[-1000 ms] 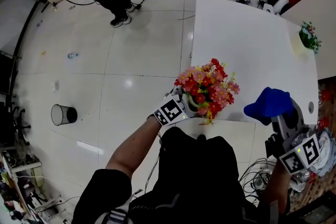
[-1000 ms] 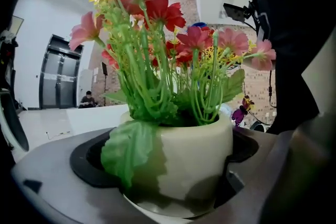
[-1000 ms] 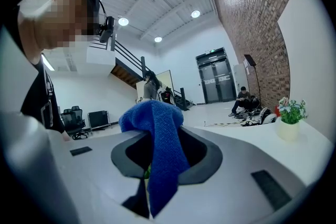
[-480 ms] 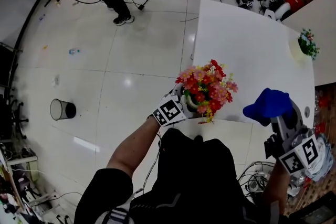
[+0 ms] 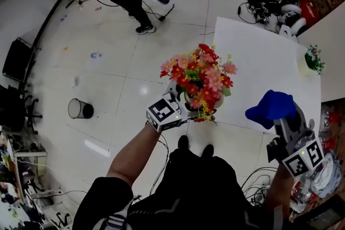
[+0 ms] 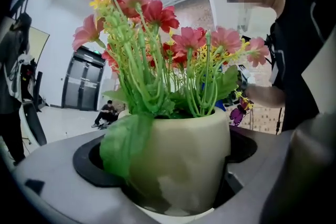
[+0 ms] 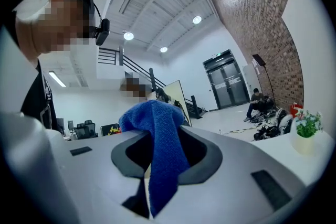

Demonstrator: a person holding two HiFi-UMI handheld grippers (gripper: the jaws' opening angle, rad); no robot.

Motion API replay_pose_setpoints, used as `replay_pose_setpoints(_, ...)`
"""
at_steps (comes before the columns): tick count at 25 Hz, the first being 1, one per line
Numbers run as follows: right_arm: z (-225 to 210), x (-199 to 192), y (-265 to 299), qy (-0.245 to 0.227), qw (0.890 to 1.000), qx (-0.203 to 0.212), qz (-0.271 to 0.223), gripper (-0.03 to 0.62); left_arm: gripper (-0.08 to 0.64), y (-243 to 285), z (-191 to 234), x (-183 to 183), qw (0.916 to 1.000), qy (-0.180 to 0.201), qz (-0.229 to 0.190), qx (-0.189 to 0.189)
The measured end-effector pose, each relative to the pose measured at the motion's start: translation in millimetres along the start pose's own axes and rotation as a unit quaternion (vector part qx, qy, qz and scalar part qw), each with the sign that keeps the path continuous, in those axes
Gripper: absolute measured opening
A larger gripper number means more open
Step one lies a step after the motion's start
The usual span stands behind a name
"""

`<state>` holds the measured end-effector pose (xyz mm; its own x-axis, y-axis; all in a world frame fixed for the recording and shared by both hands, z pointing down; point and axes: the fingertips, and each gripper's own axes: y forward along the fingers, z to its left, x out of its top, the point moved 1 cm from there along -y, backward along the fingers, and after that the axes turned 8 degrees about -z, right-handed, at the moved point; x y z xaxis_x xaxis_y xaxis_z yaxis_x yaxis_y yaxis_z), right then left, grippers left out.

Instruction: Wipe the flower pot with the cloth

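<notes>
Left to right: a waste bin [image 5: 80, 109] stands on the floor. The left tool [image 5: 183, 107] is clenched around the cream flower pot [image 6: 184, 155], held upright off the table [image 5: 259, 62] beside its left edge, with red and pink flowers [image 5: 200, 75] rising above it. The right tool [image 5: 281, 120] is clamped on the blue cloth [image 5: 273, 106], bunched above its jaws, well apart from the pot. A small potted plant [image 5: 311, 59] sits at the table's far right corner.
</notes>
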<state>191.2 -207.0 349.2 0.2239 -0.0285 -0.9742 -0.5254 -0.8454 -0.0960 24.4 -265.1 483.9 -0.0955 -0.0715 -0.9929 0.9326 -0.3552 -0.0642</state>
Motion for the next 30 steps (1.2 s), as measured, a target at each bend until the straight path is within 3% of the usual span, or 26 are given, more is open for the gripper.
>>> replay_pose_setpoints(6,49,50,25,-0.011,0.997,0.067,-0.031,0.098,0.577,5,-1,116,0.9997,0.019,0.004,0.017)
replay_pose_setpoints(11,88,62,44,-0.031,0.992,0.112,-0.045,0.098,0.577,20,-5,175,0.9978,0.032,-0.024,0.053)
replay_pose_setpoints(13,106,68,51,-0.048,0.990,0.124,-0.041,0.098,0.577,19,-8,187,0.9968,0.045,-0.024,0.061)
replay_pose_setpoints(17,122,75,57,-0.064,0.988,0.134,-0.036,0.098,0.577,19,-27,197,0.9978,0.046,-0.031,0.037)
replay_pose_setpoints(21,126,80,55,-0.059,0.989,0.133,-0.034,0.098,0.577,21,-38,201,0.9988,0.029,-0.029,0.027)
replay_pose_setpoints(30,117,94,39,-0.036,0.990,0.128,-0.048,0.097,0.577,13,-66,215,0.9975,0.031,-0.061,-0.015)
